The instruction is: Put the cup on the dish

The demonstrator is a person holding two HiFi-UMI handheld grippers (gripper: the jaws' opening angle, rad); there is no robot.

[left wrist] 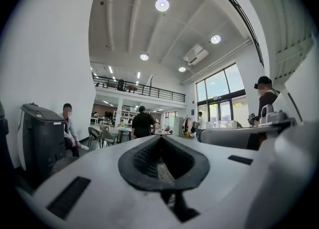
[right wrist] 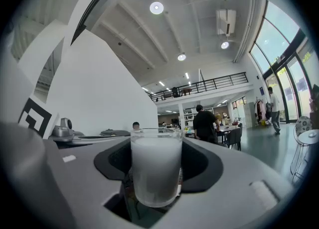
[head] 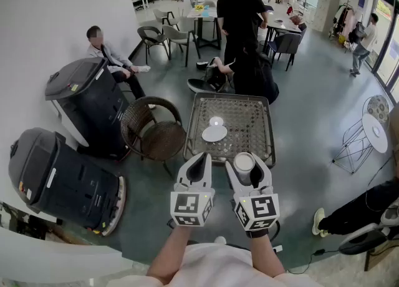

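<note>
A frosted white cup [head: 243,162] stands upright between the jaws of my right gripper [head: 244,167], which is shut on it, above the near edge of the square mesh-topped table [head: 194,117]. In the right gripper view the cup [right wrist: 155,171] fills the gap between the dark pads. The white dish [head: 214,133] lies on the table's near half, ahead and to the left of the cup. A smaller white disc [head: 216,121] sits just beyond it. My left gripper [head: 201,160] hangs beside the right one, shut and empty, and its pads [left wrist: 135,159] meet at the tip.
A wicker chair [head: 153,131] stands at the table's left. Two dark wheeled machines [head: 90,102] [head: 56,176] line the left wall. A person crouches [head: 249,73] beyond the table, another stands behind [head: 240,11], one sits at left [head: 106,55]. A white side table [head: 374,131] is at right.
</note>
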